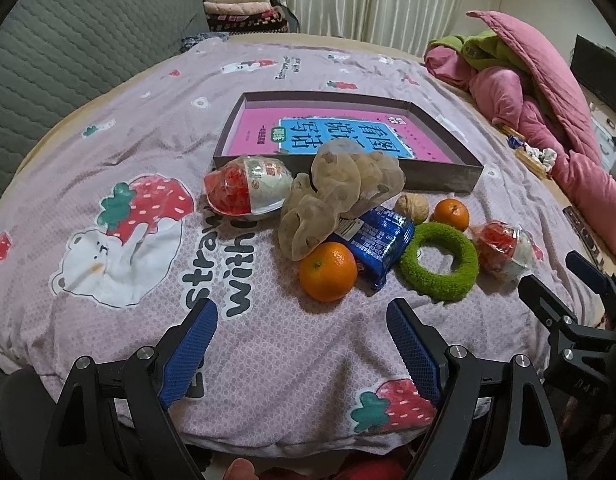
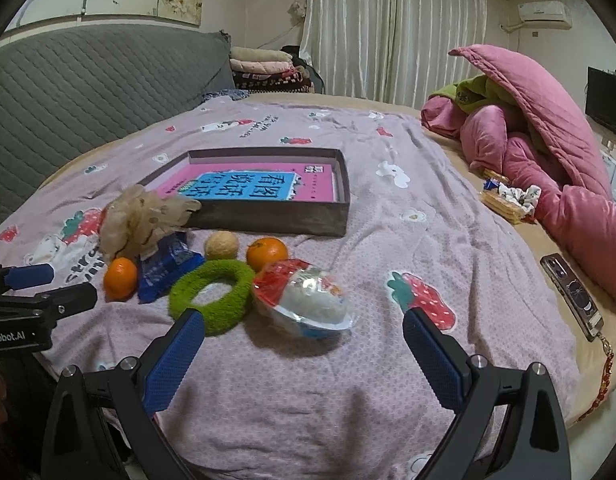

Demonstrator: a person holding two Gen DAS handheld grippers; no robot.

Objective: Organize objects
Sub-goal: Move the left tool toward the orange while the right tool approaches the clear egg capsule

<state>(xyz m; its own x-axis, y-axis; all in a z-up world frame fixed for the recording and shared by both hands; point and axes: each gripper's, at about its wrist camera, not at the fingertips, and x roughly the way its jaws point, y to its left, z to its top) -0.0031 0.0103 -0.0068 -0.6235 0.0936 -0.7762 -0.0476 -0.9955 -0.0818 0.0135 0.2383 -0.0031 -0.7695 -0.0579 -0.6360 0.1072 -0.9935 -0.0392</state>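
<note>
Box, pink book inside

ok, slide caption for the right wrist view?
Open right gripper above bedspread, facing wrapped snack, green ring and box.

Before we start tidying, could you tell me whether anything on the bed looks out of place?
Yes: the beige sheer fabric scrunchie lies heaped over the blue foil snack packet, leaning on the shallow brown cardboard box's front wall.

Matt printed cloth bedspread, fuzzy green ring, glossy crinkled blue wrapper, matt cardboard box
</note>
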